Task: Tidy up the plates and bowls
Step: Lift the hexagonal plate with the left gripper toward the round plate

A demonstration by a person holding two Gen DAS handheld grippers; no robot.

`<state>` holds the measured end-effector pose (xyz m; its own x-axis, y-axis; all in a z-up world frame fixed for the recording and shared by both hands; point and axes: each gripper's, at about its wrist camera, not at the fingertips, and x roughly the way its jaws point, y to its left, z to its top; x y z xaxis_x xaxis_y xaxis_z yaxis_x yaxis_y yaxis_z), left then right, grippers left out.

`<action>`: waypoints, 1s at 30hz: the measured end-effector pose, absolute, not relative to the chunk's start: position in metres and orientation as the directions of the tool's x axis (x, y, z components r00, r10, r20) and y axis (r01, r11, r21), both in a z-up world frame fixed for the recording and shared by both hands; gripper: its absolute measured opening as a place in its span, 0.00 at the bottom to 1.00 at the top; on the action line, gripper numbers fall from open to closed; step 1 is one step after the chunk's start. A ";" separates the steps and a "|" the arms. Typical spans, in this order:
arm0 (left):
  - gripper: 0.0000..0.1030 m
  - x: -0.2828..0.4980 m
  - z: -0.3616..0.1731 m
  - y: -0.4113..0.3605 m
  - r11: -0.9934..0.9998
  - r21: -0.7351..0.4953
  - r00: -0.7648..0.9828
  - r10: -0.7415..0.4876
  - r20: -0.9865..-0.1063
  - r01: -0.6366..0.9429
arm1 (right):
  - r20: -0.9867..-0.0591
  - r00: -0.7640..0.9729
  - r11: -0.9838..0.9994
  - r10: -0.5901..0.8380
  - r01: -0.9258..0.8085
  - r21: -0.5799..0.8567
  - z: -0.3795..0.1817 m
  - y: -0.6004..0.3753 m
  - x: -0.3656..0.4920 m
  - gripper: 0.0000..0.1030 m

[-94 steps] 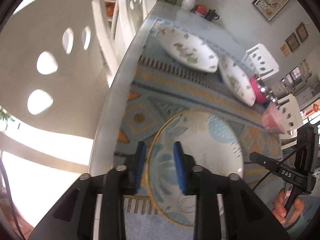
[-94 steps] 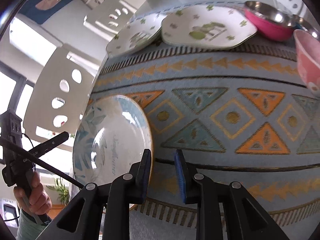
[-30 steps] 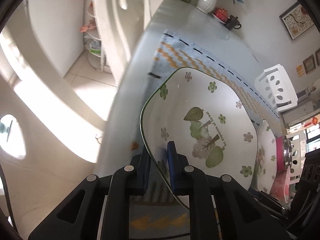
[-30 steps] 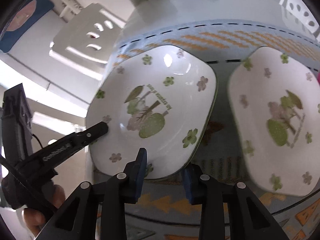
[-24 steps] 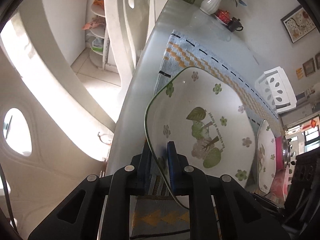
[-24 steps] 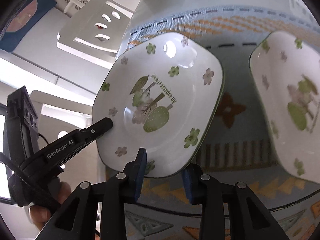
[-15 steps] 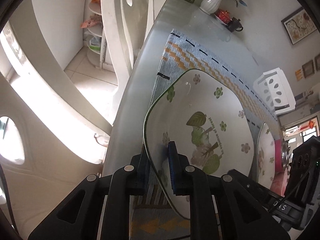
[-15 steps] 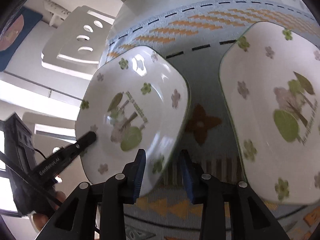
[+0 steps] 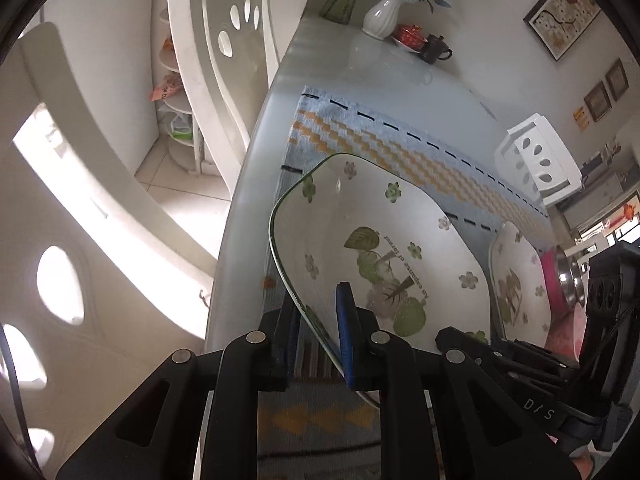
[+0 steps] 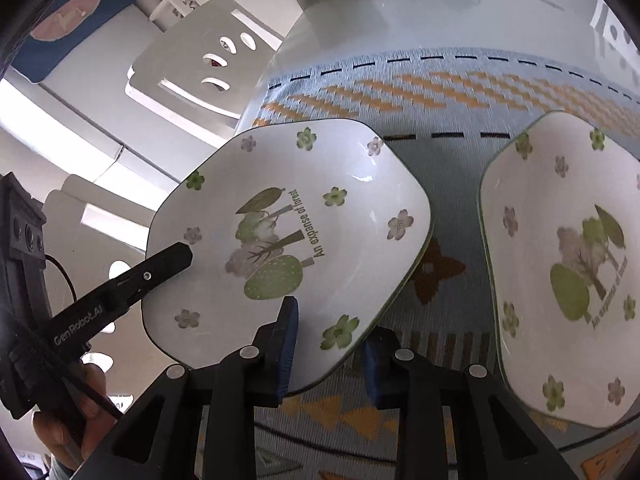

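A square white plate with a green rim and a tree print hangs tilted above the woven mat. My left gripper is shut on its left rim; one black finger of it shows lying on the plate's face. My right gripper straddles the plate's near edge and its jaws are closing, one blue pad over the top face and the other below the rim. A matching second plate lies flat on the mat to the right.
A pink bowl with a steel bowl inside it stands beyond the second plate. White chairs line the table's left edge. A white vase and a dark teapot stand at the far end.
The plate, in my left gripper, has come up and tipped further. My right gripper has slid in so that the near rim sits between its fingers, which have narrowed.
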<state>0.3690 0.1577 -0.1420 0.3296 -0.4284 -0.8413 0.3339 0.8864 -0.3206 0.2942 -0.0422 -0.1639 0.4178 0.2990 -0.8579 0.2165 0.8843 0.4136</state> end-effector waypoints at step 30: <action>0.16 0.175 -0.062 0.196 0.830 -0.374 0.408 -0.536 -0.739 0.413 | -0.814 0.516 0.905 0.268 0.154 0.396 -0.069 -0.009 0.095 0.27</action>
